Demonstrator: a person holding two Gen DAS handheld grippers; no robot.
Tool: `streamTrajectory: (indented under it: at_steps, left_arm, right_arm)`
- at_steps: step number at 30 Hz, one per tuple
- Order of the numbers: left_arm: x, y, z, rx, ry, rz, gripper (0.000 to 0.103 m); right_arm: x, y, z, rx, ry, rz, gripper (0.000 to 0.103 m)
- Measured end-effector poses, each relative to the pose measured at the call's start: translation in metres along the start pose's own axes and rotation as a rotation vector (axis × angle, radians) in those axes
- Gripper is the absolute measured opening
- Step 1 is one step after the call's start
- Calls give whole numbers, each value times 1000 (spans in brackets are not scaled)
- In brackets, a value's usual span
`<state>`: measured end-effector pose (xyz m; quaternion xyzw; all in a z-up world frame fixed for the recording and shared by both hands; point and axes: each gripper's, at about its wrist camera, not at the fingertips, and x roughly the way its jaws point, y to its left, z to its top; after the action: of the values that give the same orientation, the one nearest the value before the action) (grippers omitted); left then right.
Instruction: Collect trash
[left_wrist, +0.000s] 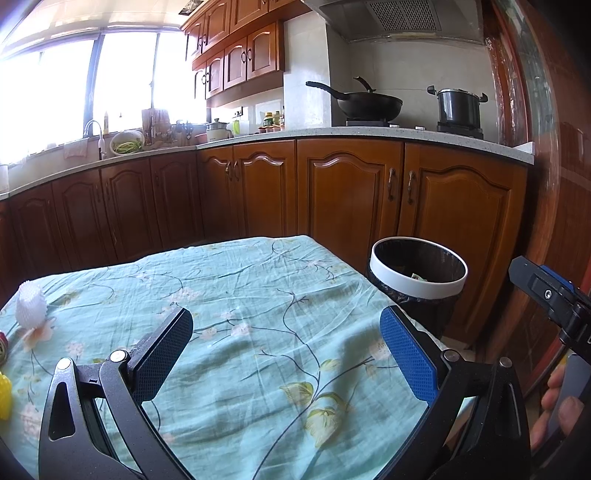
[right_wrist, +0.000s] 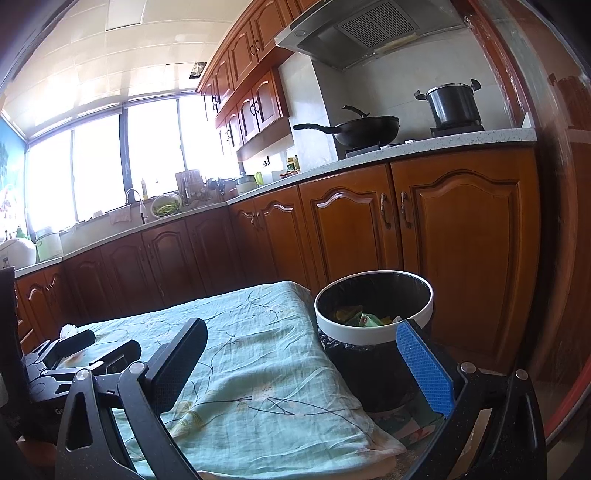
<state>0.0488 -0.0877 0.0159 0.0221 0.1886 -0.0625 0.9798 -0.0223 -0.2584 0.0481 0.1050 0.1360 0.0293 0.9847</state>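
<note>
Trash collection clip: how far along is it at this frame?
Partly done: wrappers already lie in the bin beside the table. Nothing is in hand; the left claw and right claw are both open and empty. Left: the white foam net and a yellow item on the tablecloth.

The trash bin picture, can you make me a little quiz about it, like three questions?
1. True or false: the trash bin stands on top of the table.
2. What is each gripper holding? A) a wrapper B) nothing C) a cup
3. Fill in: the white foam net lies near the table's far ____ corner in the left wrist view.

Key:
1. False. It stands on the floor beside the table, with wrappers inside.
2. B. The left gripper and right gripper are both open and empty.
3. Left.
</note>
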Motion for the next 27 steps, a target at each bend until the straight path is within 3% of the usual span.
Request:
streamTrajectory:
  at_steps: [27]
  left_arm:
    - [13, 11, -1, -33, 41, -30, 103]
  right_arm:
    - [16, -1, 0, 15, 47, 1, 103]
